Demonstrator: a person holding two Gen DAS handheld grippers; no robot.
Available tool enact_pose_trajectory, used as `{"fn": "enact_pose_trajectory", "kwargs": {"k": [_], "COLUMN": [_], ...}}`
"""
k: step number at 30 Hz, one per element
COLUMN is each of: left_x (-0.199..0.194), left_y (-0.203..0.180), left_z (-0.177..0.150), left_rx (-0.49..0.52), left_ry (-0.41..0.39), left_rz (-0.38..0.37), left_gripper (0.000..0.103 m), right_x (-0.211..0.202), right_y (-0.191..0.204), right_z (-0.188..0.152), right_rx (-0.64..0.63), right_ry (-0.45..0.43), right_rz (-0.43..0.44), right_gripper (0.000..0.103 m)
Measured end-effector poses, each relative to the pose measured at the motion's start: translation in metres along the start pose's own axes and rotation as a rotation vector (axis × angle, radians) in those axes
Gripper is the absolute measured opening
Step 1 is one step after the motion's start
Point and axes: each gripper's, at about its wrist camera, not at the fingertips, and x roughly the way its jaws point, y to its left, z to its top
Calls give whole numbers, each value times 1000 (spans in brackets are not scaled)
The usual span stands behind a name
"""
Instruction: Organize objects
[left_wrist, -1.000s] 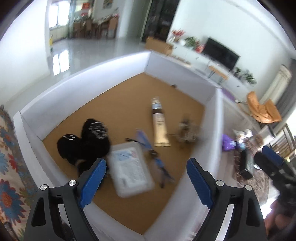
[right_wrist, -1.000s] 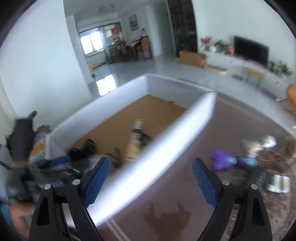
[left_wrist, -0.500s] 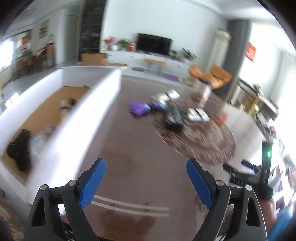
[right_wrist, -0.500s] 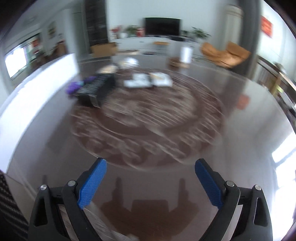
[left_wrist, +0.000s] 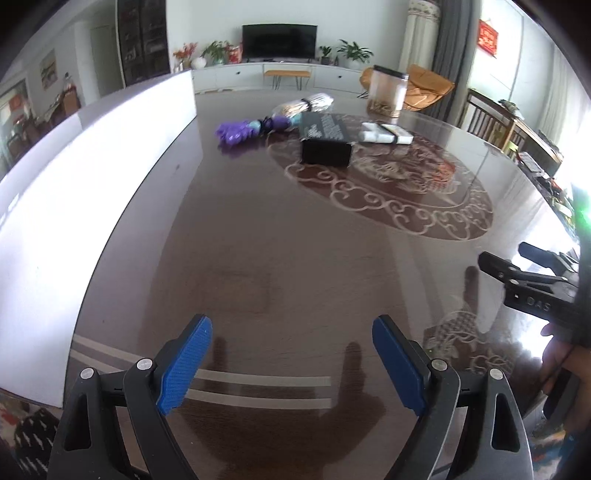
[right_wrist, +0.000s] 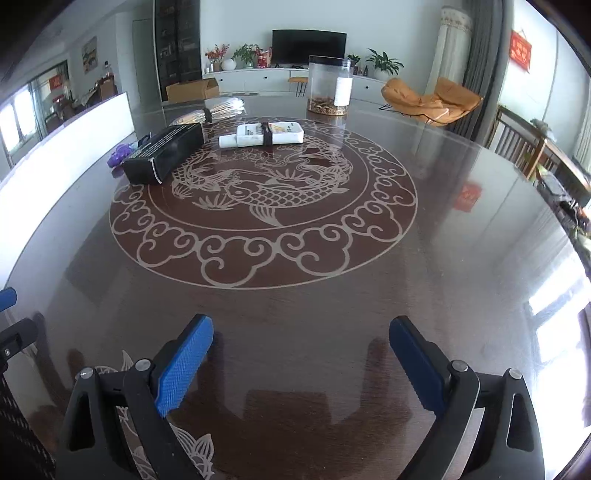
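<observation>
Both views have swung away from the white bin (left_wrist: 92, 155), which now stands along the left edge, to the dark patterned surface (right_wrist: 295, 295). The left claw (left_wrist: 291, 365) is spread and empty; the right claw (right_wrist: 301, 363), its jaws having just been opening, is likewise spread with nothing between. The black box (right_wrist: 162, 153), white tubes (right_wrist: 262, 134), purple toy (left_wrist: 240, 131) and clear jar (right_wrist: 330, 85) lie far across the surface.

A television (right_wrist: 308, 47) is mounted on the far white wall above a long cabinet (right_wrist: 258, 83); an orange chair (right_wrist: 432, 99) is placed at right.
</observation>
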Motion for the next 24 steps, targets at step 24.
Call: {"fn": "enact_pose_trajectory", "kwargs": {"k": [24], "left_x": [12], "left_y": [7], "left_z": [-13], "left_rx": [16], "left_ry": [-6], "left_rz": [57], "left_gripper": [103], "right_x": [8], "right_y": [0], "right_z": [1], "right_rx": [-4], "right_ry": [27], "right_rz": [29], "right_gripper": [100]}}
